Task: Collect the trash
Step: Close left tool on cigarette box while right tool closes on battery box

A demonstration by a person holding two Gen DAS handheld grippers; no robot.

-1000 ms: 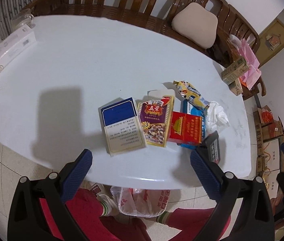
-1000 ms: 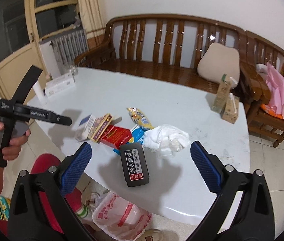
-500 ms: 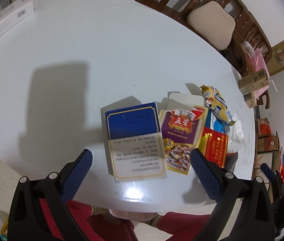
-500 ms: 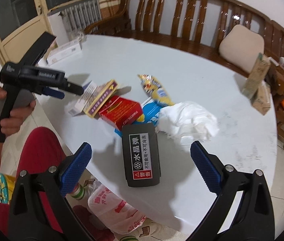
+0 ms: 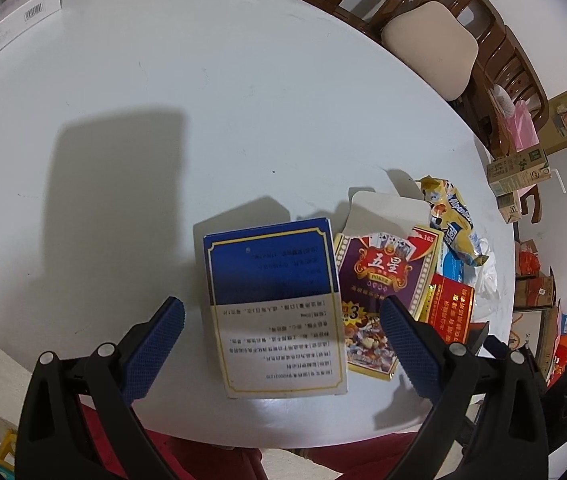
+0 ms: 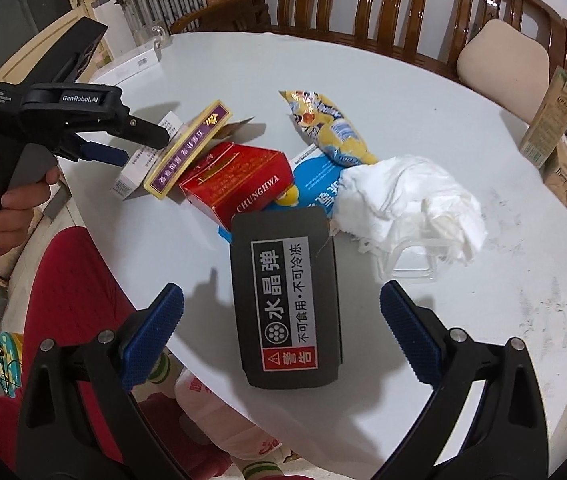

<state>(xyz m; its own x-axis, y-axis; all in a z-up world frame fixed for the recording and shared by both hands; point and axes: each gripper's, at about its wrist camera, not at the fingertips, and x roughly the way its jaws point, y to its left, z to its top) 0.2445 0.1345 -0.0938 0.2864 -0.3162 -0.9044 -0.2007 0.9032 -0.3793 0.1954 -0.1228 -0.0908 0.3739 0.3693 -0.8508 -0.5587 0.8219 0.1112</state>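
On the counter (image 6: 363,80), a flat pack with a warning label (image 6: 285,296) lies at lower centre of the right wrist view. Just above it sits the Chunghwa carton (image 6: 239,180), with the playing-card box (image 6: 187,148) to its left and the medicine box (image 6: 145,156) further left. The snack wrapper (image 6: 325,128) lies above centre; the crumpled tissue (image 6: 411,196) spreads to its lower right, over a clear lid (image 6: 407,260). Two drink cartons (image 6: 551,120) stand at the right edge. Below the counter's near edge sits a plastic bag (image 6: 219,420).
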